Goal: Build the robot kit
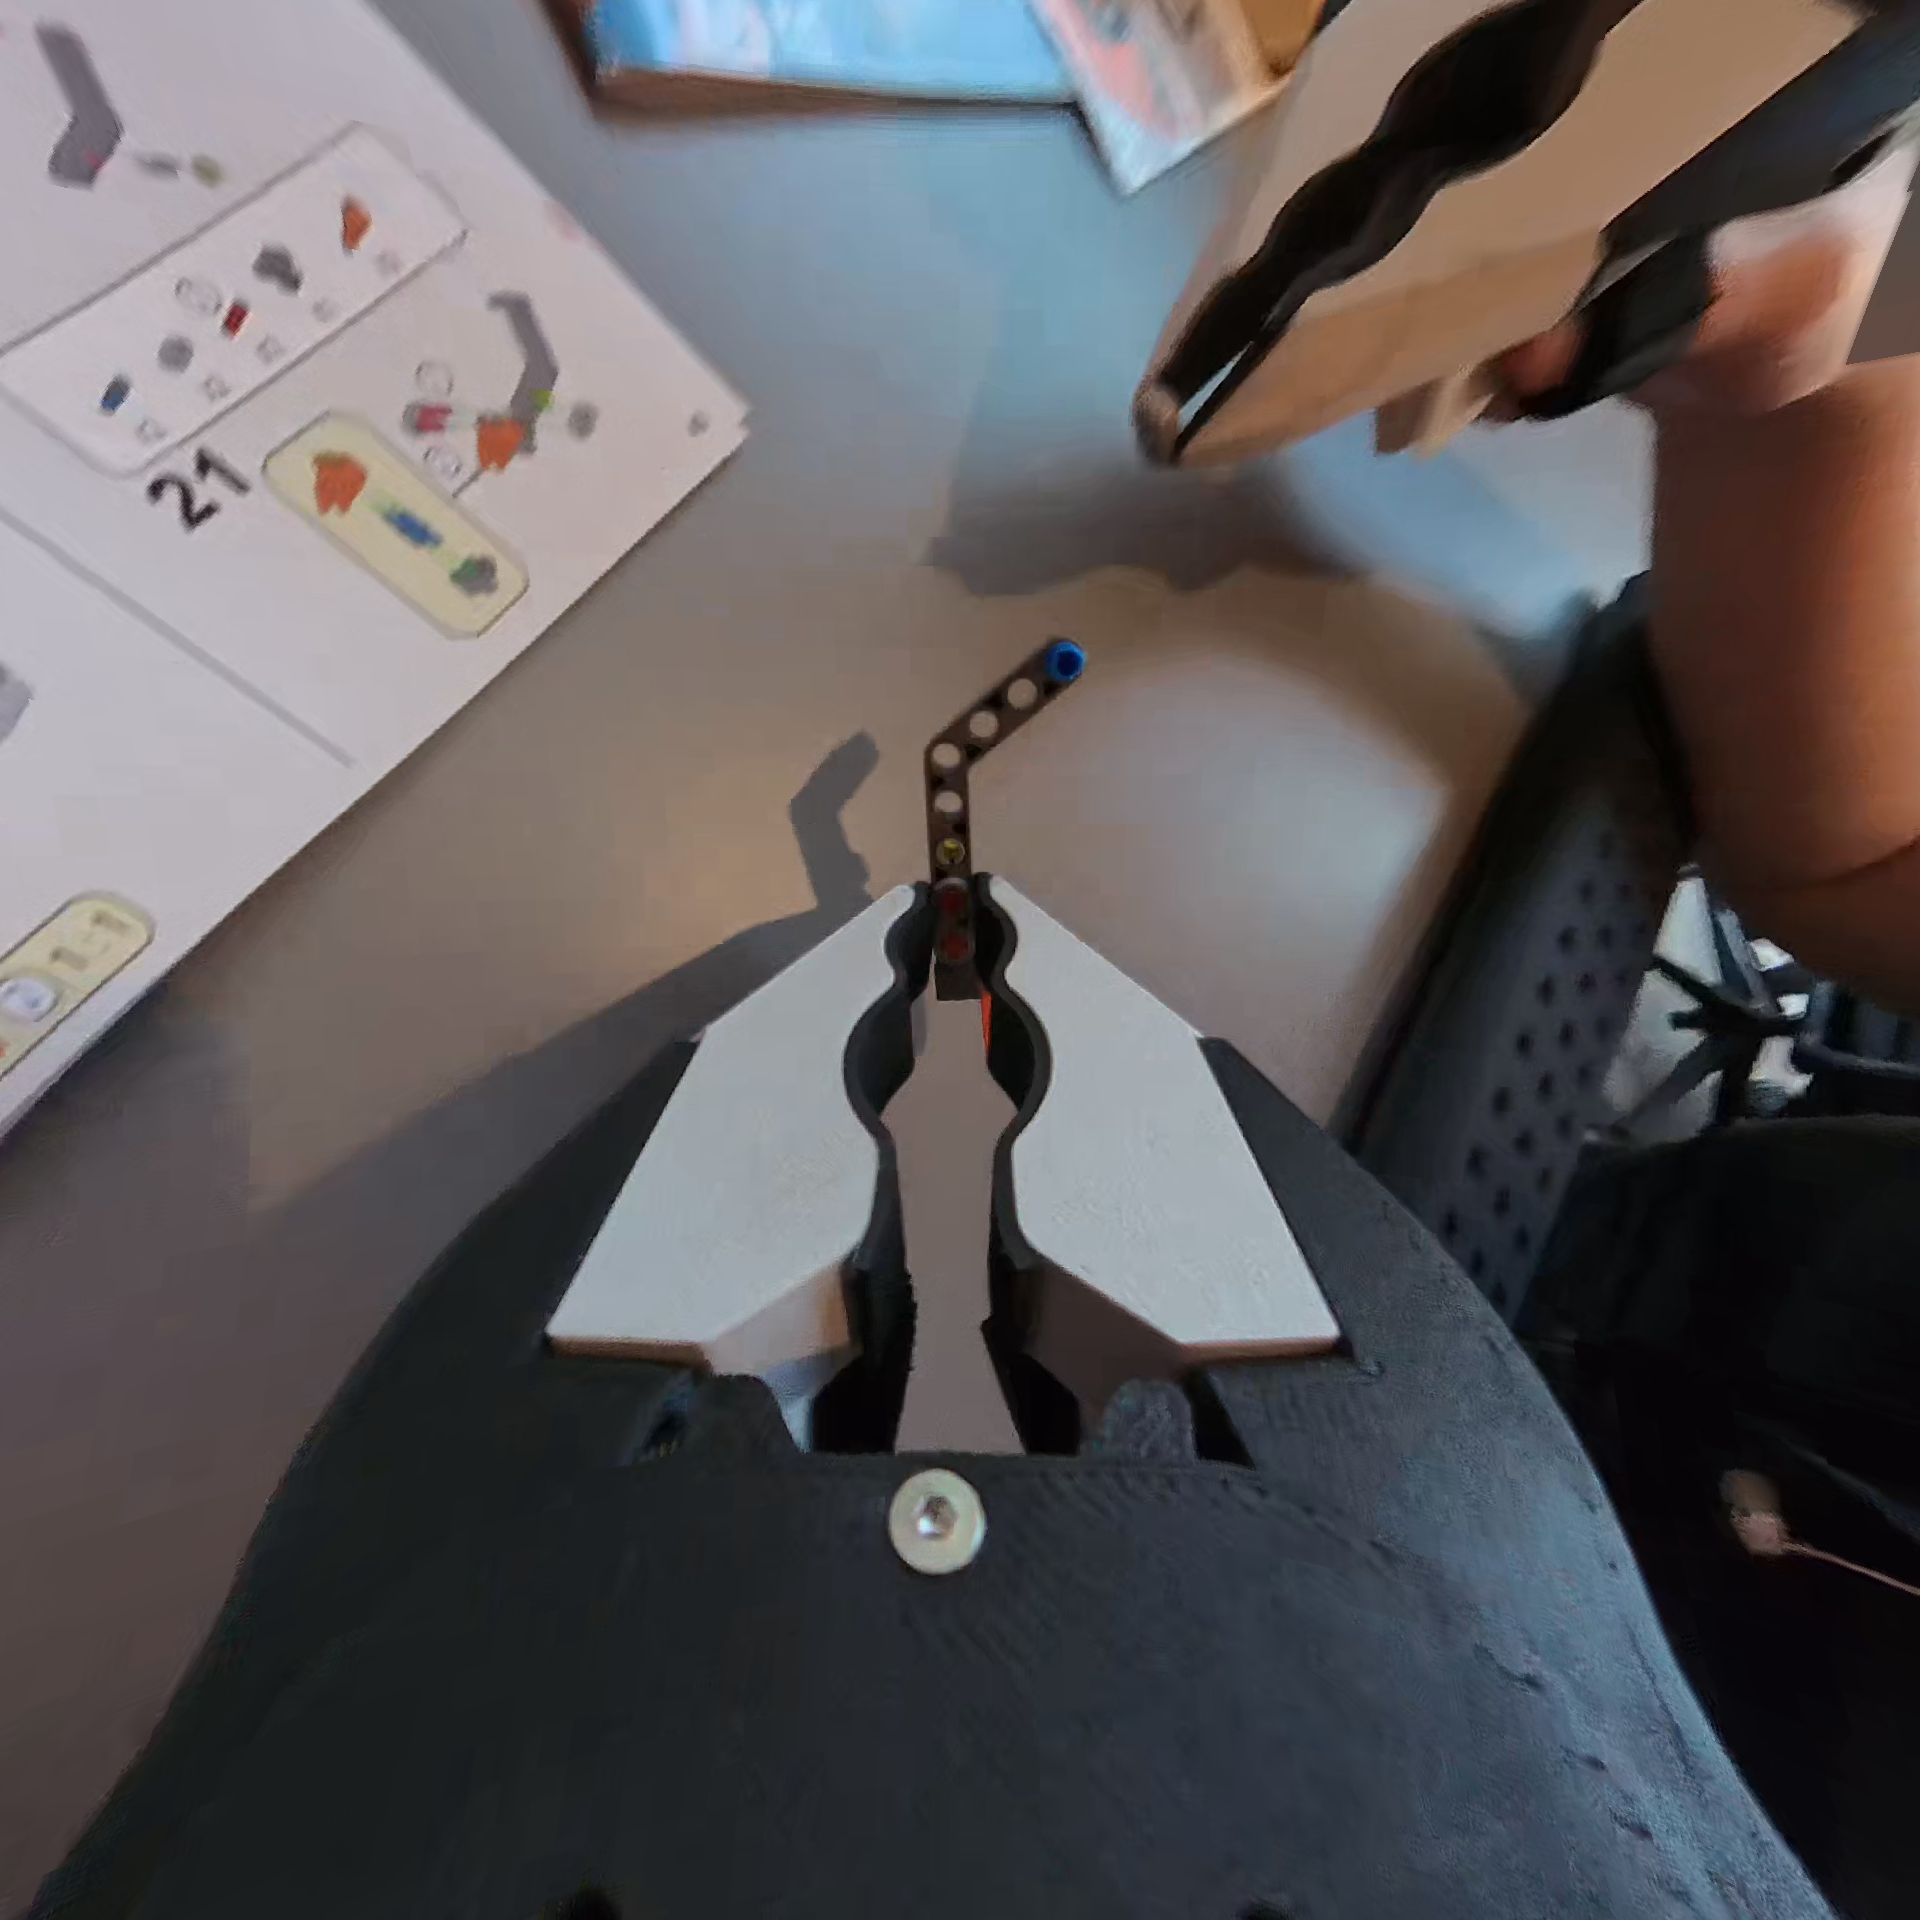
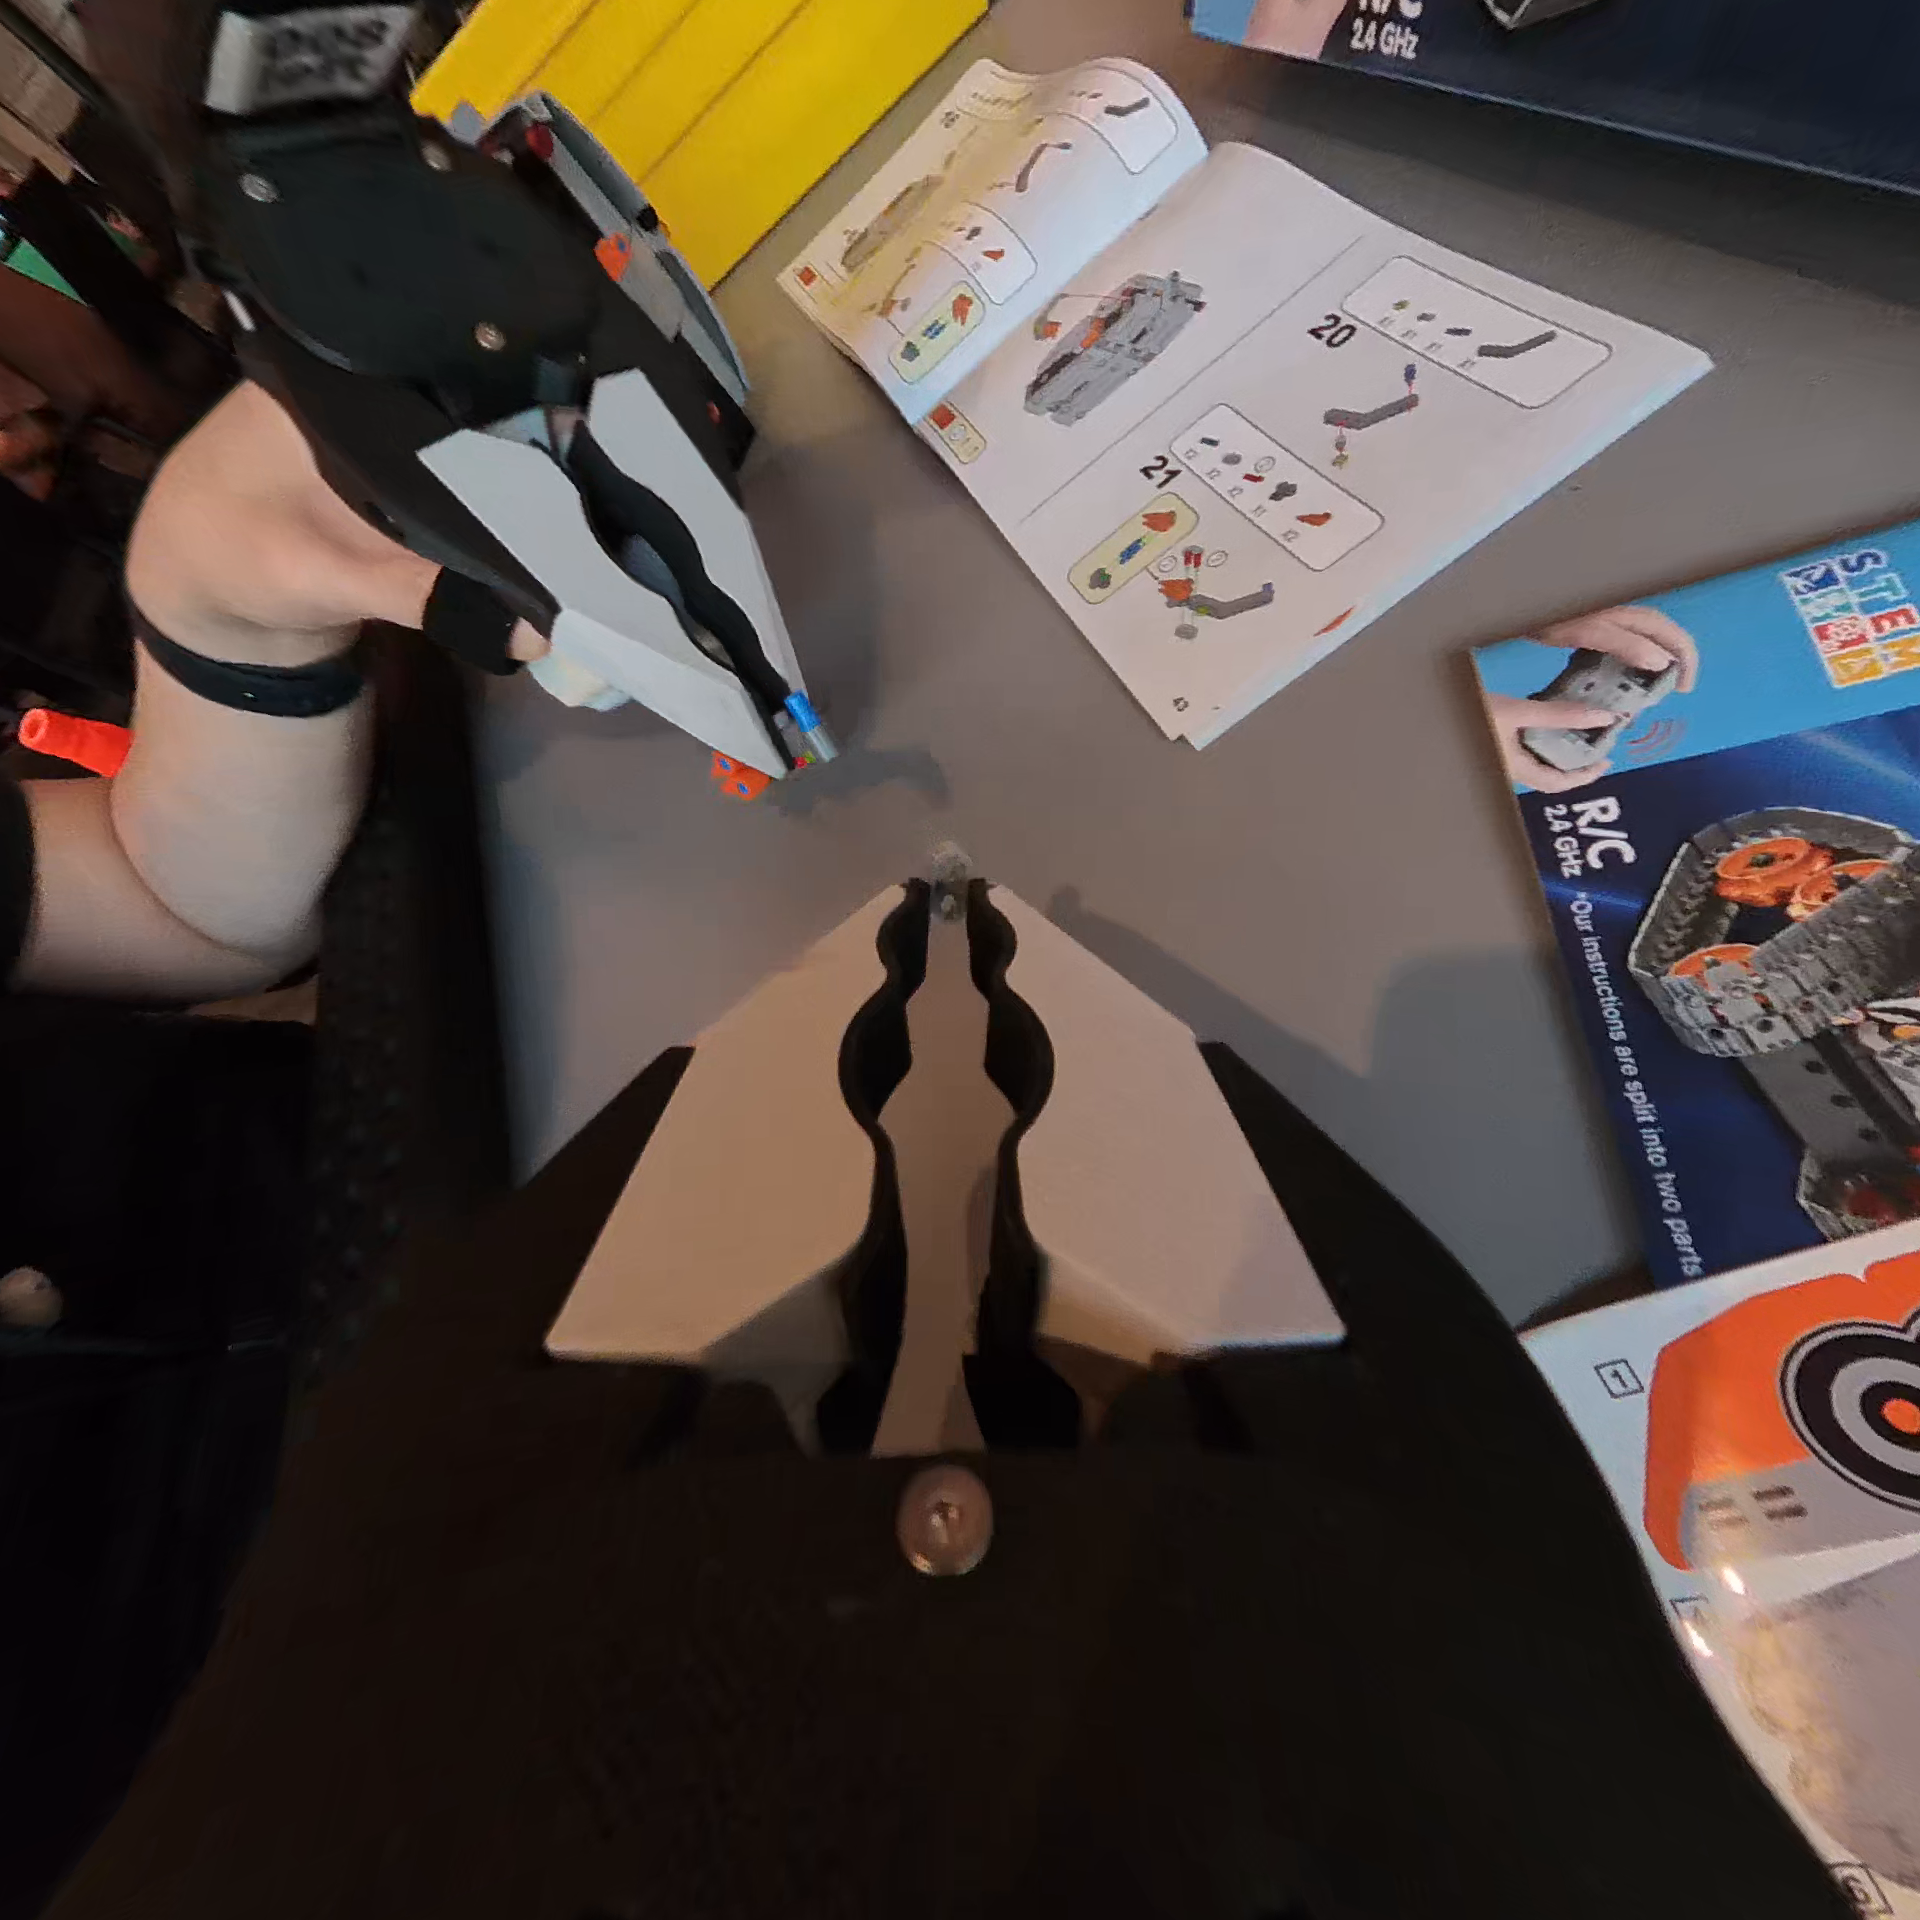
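Note:
My left gripper (image 1: 951,902) is shut on the lower end of a dark bent beam with holes (image 1: 961,774). The beam stands up from the jaws, with a blue pin (image 1: 1062,660) at its far end and an orange part (image 1: 985,1023) below the grip. In the right wrist view the left gripper (image 2: 798,756) is at the left, with the blue pin (image 2: 800,712) and the orange part (image 2: 736,779) at its tip. My right gripper (image 2: 945,891) is shut on a small grey round piece (image 2: 948,864). It also shows blurred in the left wrist view (image 1: 1169,421), above and to the right of the beam.
An open instruction booklet (image 1: 312,416) (image 2: 1195,416) lies on the grey table (image 2: 1195,883). A blue kit box (image 2: 1714,935) and a printed bag (image 2: 1766,1507) lie to the right, and a yellow box (image 2: 707,104) at the back. A black perforated chair (image 1: 1507,1039) stands at the table's edge. My hands' fingertips stand some 9 cm from each other.

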{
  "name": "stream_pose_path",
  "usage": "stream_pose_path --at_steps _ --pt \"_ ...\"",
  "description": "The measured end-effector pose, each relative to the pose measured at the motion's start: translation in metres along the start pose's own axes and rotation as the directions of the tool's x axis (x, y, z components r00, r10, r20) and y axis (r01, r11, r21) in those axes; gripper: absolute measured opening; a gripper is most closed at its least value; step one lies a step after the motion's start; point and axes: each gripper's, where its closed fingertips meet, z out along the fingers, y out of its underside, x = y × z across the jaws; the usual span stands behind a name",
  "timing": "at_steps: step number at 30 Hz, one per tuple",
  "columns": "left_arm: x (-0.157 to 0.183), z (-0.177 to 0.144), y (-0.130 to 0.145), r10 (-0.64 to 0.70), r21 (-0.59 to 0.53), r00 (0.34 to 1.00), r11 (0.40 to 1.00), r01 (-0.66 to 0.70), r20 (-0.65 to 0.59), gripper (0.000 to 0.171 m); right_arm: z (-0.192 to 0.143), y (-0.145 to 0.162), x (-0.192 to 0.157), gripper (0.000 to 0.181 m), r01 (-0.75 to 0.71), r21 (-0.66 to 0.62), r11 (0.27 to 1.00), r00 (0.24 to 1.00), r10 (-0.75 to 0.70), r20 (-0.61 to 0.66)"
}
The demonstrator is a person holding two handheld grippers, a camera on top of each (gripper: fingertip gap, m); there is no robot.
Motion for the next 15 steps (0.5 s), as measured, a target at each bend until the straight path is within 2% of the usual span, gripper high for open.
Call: stream_pose_path --at_steps 4,6,9,12,15 --pt "-0.02 -0.001 0.024 0.114 -0.204 0.968 0.977 -0.068 0.224 0.005 0.004 0.008 0.005 0.007 0.019 -0.049 0.999 0.999 -0.021 -0.037" --pt "-0.018 0.003 0.029 0.177 -0.26 0.949 0.96 -0.108 0.261 0.005 0.005 0.008 0.004 0.007 0.019 -0.054 0.998 0.999 -0.021 -0.035" --pt "-0.01 0.008 0.029 0.219 -0.279 0.942 0.949 -0.146 0.253 0.007 0.006 0.009 0.003 0.007 0.022 -0.06 0.998 0.999 -0.024 -0.035" --pt "-0.002 0.005 0.03 0.181 -0.256 0.963 0.958 -0.127 0.2 0.027 0.005 0.009 0.003 0.007 0.025 -0.056 0.998 0.999 -0.027 -0.034" --pt "-0.002 -0.006 0.026 0.14 -0.197 0.974 0.975 -0.105 0.176 0.026 0.004 0.007 0.003 0.007 0.025 -0.046 0.999 0.999 -0.026 -0.034"
